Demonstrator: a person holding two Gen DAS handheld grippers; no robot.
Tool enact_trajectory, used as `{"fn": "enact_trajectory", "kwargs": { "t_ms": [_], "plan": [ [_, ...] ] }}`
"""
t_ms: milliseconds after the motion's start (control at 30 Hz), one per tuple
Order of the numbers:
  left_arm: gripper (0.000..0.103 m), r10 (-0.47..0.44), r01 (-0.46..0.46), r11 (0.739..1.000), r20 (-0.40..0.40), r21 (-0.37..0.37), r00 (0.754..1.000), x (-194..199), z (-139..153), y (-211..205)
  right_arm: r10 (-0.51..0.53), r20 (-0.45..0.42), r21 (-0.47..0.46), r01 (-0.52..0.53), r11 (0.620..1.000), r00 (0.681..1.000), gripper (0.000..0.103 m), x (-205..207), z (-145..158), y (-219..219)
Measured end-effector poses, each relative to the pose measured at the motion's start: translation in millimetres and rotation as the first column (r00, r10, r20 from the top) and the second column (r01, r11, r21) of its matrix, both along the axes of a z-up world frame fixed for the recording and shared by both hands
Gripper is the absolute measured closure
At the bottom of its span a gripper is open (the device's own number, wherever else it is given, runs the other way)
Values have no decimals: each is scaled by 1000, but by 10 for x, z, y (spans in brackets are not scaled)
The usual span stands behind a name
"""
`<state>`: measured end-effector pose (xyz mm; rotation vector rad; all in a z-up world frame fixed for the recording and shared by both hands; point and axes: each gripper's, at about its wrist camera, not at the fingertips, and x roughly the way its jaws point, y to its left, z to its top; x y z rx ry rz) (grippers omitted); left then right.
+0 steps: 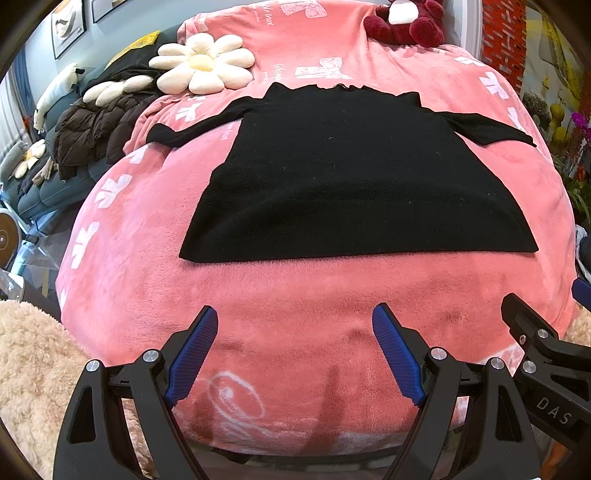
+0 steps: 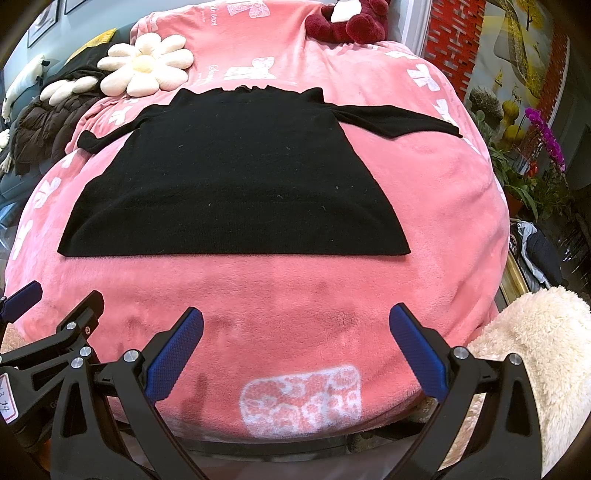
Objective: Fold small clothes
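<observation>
Left gripper and right gripper hover side by side, both w/ jaws spread wide, nothing held. Under them is bare pink blanket. Straight ahead of both tools, apart from the fingers, the black sweater lies flat, hem nearest, sleeves out to both sides. Beyond it, to the left, a flower cushion; farther, a dark red plush toy.

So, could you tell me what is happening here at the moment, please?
A person holds two claws over a pink blanket. A black sweater lies flat on it, sleeves spread out to both sides, hem nearest the cameras. The left claw and the right claw are both open, holding nothing and short of the hem. No fold is made yet.
</observation>
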<state>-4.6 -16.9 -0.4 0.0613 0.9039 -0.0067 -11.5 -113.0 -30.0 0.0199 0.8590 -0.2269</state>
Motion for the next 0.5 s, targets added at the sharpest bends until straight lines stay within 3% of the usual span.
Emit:
{"fn": "enact_trajectory", "kwargs": {
  "t_ms": [500],
  "plan": [
    [20, 0, 0, 1000, 0, 1, 1000, -1, -3, -2, 1, -4, -2, -1, 1000, 1000, 5, -2, 3, 11]
  ]
}}
